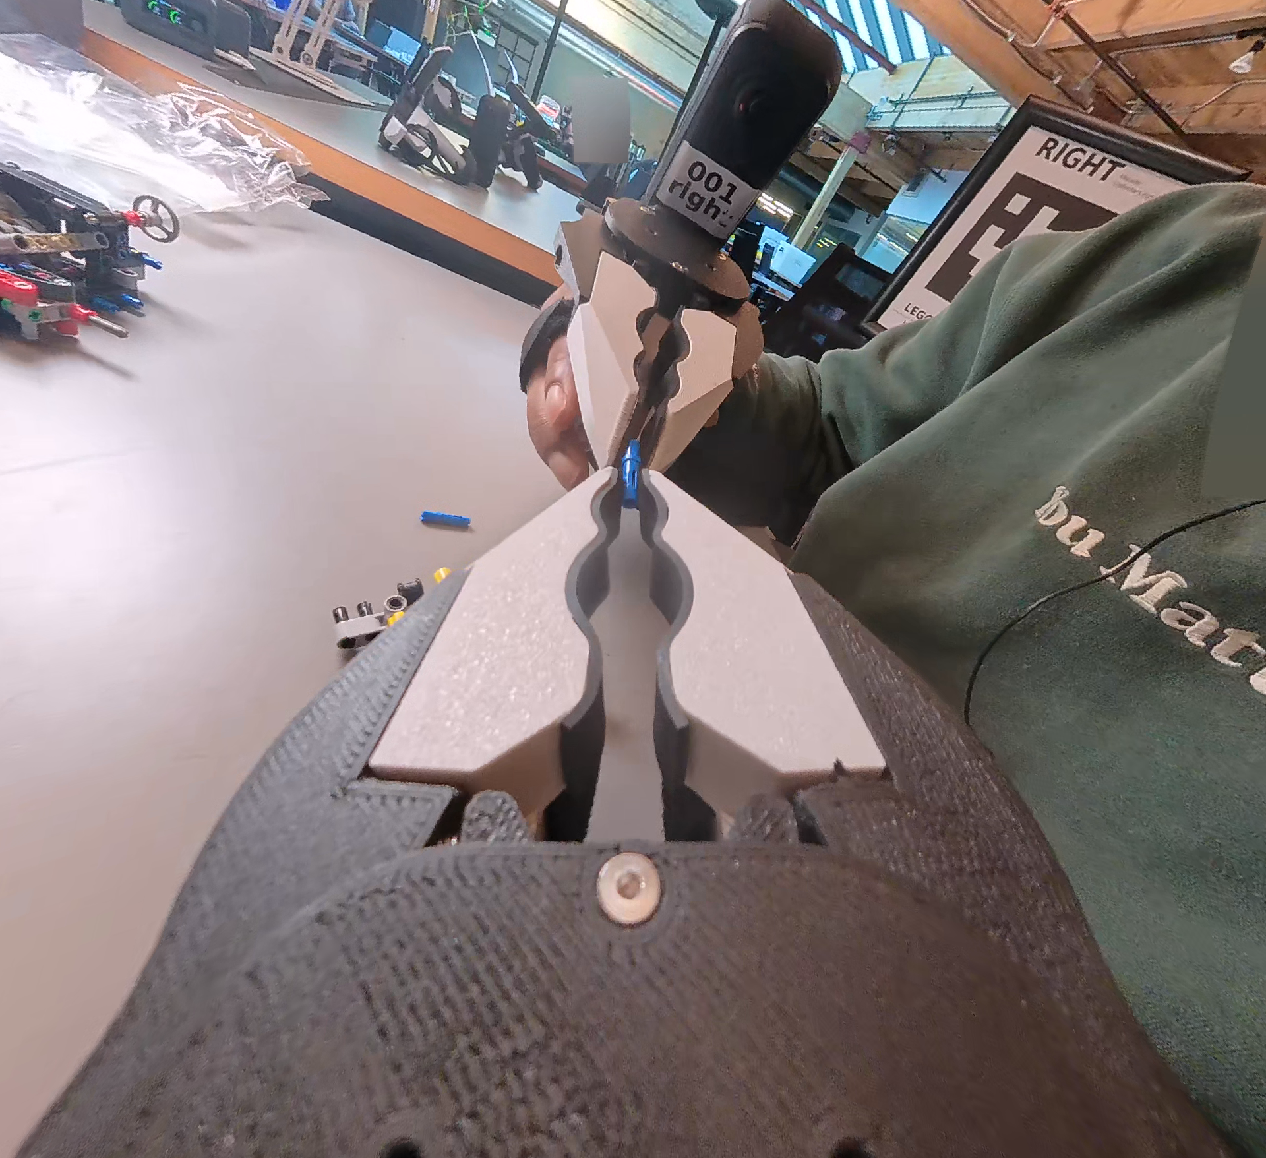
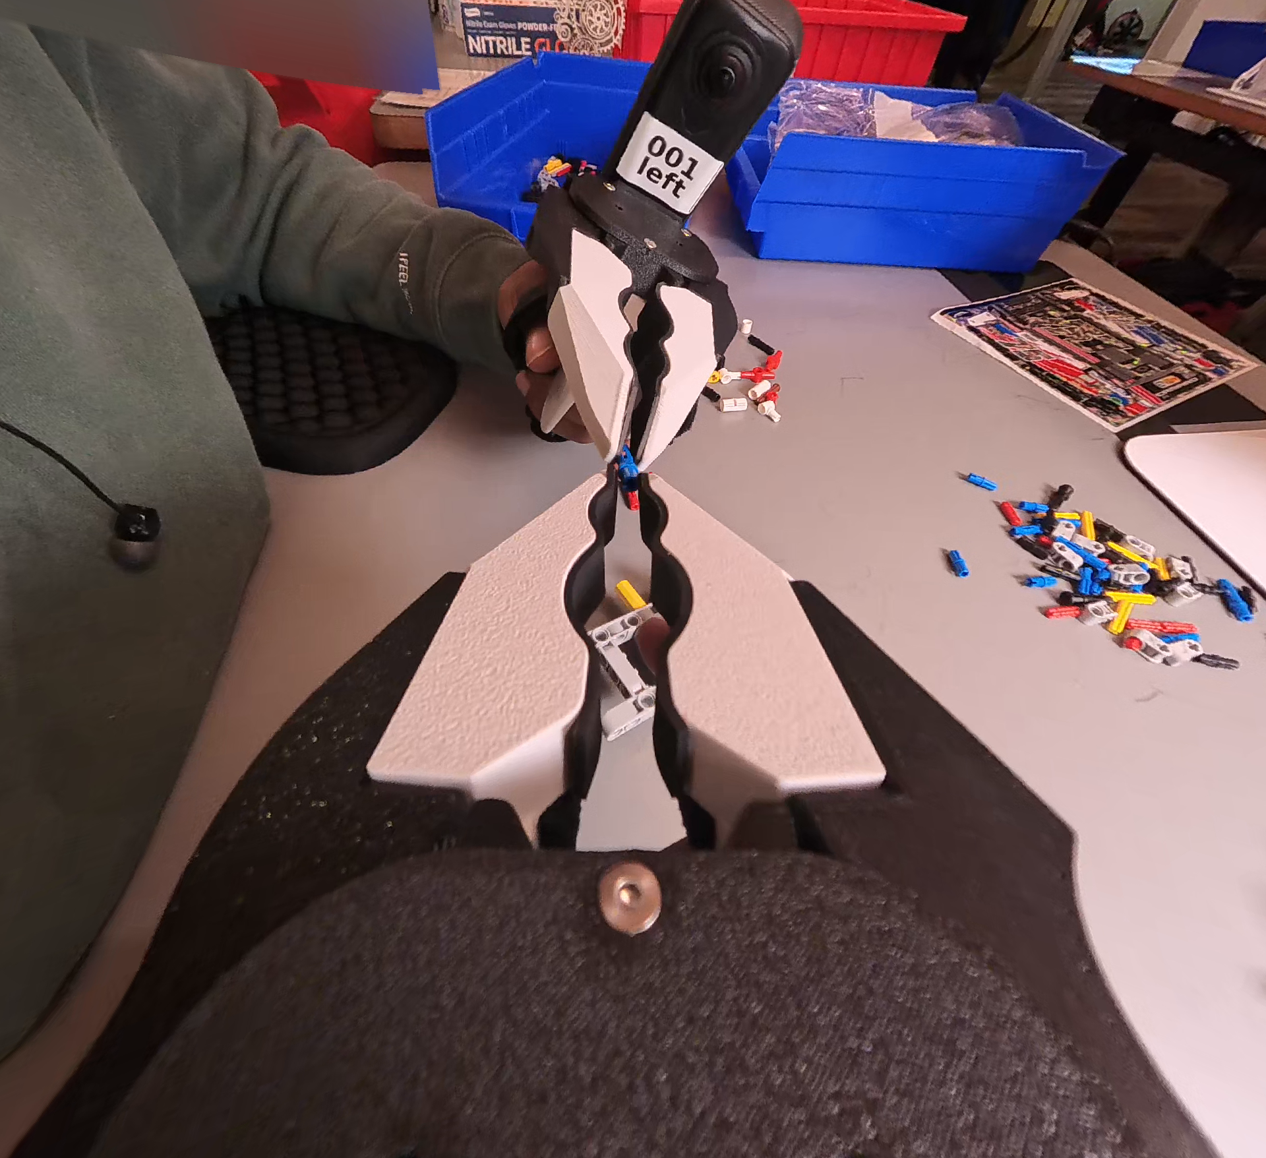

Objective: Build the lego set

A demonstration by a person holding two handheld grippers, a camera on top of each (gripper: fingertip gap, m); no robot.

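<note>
Lego pieces sit at the meeting point of the two grippers, held up above the grey surface. The left gripper has its jaws pinched on a small blue pin, which stands upright between the tips. The right gripper faces it tip to tip, jaws clenched on a small red piece joined to a blue one. Whether the two small assemblies are already pushed together cannot be told, as they overlap at the tips. A person in a green sweatshirt holds both tools.

On the surface below the right gripper lies a light grey beam with a yellow pin just beside it. To the right, well apart, is a loose pile of parts in blue, yellow, red, grey and black, with a printed instruction sheet farther back. Blue bins stand at the far edge. In the left wrist view a partly built model rests far left, near crumpled clear plastic, and a stray blue pin lies alone on the surface.
</note>
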